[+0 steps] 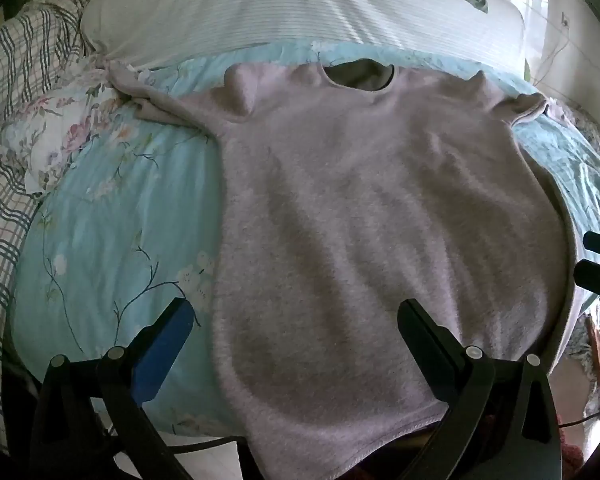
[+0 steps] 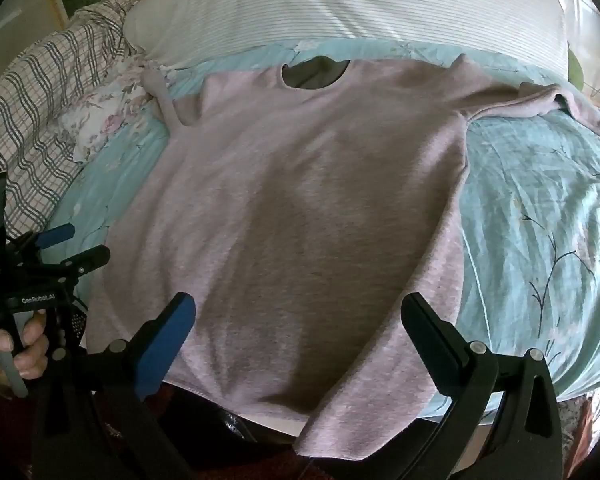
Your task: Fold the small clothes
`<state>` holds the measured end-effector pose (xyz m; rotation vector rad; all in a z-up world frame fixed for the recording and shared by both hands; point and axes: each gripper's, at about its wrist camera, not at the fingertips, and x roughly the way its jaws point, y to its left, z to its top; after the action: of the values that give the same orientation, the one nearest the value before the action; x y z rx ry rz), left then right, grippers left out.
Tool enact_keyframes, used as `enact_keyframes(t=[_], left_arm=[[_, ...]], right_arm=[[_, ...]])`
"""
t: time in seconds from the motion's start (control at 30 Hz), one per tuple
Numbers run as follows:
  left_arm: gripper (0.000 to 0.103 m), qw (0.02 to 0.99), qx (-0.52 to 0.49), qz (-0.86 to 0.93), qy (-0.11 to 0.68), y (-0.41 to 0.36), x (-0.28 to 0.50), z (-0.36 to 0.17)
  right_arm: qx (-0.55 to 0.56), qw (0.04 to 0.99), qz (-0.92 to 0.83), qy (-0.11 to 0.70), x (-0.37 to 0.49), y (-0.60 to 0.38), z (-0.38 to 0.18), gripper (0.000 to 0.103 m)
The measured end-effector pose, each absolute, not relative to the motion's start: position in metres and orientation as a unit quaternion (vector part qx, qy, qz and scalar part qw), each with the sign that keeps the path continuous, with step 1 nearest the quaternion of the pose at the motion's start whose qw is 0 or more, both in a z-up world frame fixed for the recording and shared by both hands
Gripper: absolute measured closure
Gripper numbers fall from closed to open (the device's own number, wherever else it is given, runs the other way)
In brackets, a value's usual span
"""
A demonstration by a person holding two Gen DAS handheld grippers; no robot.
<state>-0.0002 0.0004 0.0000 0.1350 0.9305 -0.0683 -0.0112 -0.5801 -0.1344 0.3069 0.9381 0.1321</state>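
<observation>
Hem [image 1: 340, 444] of the pink sweater [image 1: 360, 220] comes nearest the lens, drooping over the bed's near edge at 6 o'clock in both views. From there the sweater runs flat and front-up toward the neckline [image 1: 358, 74] at 12 o'clock, with one sleeve [image 1: 156, 100] trailing to 10 o'clock and the other bunched at the shoulder [image 2: 540, 100] toward 2 o'clock. Laid out this way, it looks ready for the first fold, which I judge has not begun.

Left tongs [image 1: 296, 328] stand wide apart and hold nothing: the blue-padded finger [image 1: 164, 352] hangs over the quilt just off the sweater's 9 o'clock edge, the black one over the cloth, so they straddle that lower corner. Right tongs [image 2: 300, 324] are likewise spread and empty, the blue finger over the body of the cloth and the black one over its 3 o'clock side edge. Each pair seems aimed at its own side of the hem, probably to lift both corners together.

Beneath lies a teal floral quilt [image 1: 112, 220], with a white striped pillow [image 1: 300, 12] beyond at 12 o'clock and plaid bedding [image 1: 16, 80] at 9 to 10 o'clock.
</observation>
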Motion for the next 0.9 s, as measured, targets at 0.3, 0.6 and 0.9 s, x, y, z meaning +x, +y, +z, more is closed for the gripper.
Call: enact_keyframes(t=[0.3, 0.6, 0.9], left_arm=[[0.001, 0.891, 0.066, -0.034, 0.448, -0.0001, -0.0012, -0.0007], [0.001, 0.891, 0.066, -0.034, 0.448, 0.0002, -0.001, -0.0005], [0.001, 0.891, 0.066, -0.033, 0.448, -0.0011, -0.0015, -0.0003]], right_arm=[[0.143, 0.879, 0.067, 0.449, -0.0104, -0.5768, -0.1376, 0.001], [0.142, 0.879, 0.073, 0.45, -0.0111, -0.5764, -0.1395, 0.001], [0.156, 0.877, 0.078, 0.448, -0.0114, -0.5777, -0.1387, 0.001]])
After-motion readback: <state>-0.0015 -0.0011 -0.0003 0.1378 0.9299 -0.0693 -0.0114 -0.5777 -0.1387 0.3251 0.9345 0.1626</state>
